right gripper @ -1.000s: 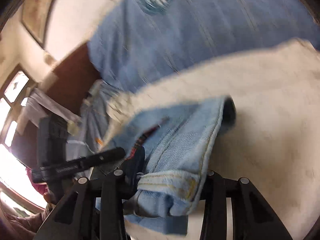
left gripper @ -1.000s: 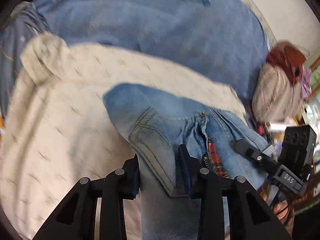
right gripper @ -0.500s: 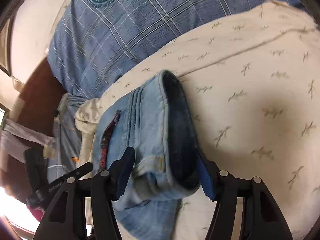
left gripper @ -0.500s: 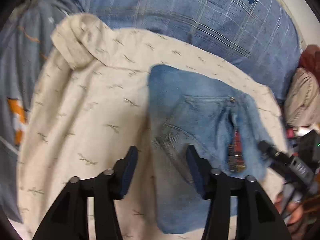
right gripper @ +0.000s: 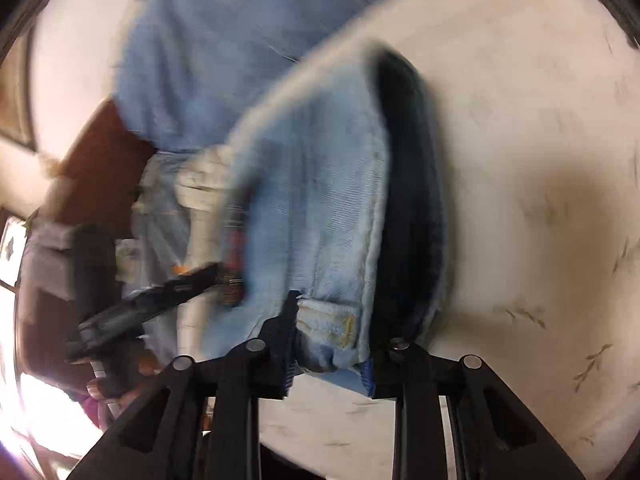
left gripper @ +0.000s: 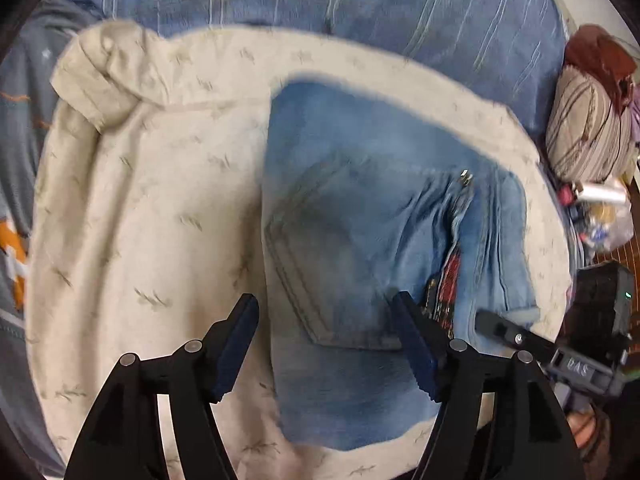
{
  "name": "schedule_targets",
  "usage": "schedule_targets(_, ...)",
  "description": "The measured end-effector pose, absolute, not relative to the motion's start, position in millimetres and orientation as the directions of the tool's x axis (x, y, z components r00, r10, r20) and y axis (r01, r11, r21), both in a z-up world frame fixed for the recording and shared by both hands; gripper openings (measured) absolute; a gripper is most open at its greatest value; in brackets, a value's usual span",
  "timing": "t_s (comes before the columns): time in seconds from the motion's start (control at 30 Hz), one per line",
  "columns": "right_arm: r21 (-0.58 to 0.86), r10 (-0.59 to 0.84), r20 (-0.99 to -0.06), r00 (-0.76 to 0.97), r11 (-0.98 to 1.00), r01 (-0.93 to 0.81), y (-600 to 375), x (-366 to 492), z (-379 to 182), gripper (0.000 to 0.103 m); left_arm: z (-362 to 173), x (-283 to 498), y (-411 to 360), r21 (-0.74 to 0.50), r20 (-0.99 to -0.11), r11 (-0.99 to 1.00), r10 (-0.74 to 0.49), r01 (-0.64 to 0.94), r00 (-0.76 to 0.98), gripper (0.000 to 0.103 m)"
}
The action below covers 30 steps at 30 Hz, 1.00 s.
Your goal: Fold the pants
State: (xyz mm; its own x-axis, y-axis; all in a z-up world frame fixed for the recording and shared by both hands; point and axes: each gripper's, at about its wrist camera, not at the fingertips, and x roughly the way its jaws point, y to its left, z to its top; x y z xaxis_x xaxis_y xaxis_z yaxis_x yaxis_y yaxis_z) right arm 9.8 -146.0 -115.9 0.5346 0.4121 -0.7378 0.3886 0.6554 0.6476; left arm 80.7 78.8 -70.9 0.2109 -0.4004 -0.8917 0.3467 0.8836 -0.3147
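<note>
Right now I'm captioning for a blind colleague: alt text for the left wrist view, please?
Folded blue jeans, back pocket up, lie on a cream blanket with small leaf prints. The left gripper hangs over them, jaws opening and pressing nothing. A blue plaid cloth lies beyond, and the right gripper enters at lower right.

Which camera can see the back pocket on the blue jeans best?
The left wrist camera. It looks down on the jeans, so the stitched back pocket shows whole, though slightly blurred. The right wrist camera shows only the jeans' blurry waistband edge, bunched between the closing right tool; no pocket is visible there.
</note>
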Motion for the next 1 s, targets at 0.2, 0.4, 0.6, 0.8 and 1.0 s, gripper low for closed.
schedule_targets(0.2,0.705,0.361,-0.641,0.677,0.626,0.334,-169,-10,-79,0.082,-30,87,105,-0.359,-0.801,0.838,-0.502,0.410,0.325,0.070)
schedule_targets(0.4,0.673,0.344,-0.690,0.637,0.628,0.390,-192,18,-109,0.082,-71,132,73,-0.437,-0.849,0.821,-0.511,0.369,0.132,0.074)
schedule_targets(0.6,0.663,0.413,-0.677,0.610,0.701,0.262,-173,35,-98,0.027,-71,129,74,-0.524,-0.794,0.790,-0.588,0.318,0.155,0.045)
schedule_targets(0.8,0.536,0.335,-0.676,0.657,0.835,0.126,-159,75,-55,0.026,-49,115,94,-0.514,-0.755,0.813,-0.580,0.273,0.305,0.046)
schedule_targets(1.0,0.380,0.192,-0.813,0.549,0.890,0.251,-158,92,-115,0.051,-85,114,84,-0.329,-0.859,0.914,-0.395,0.238,0.326,0.055)
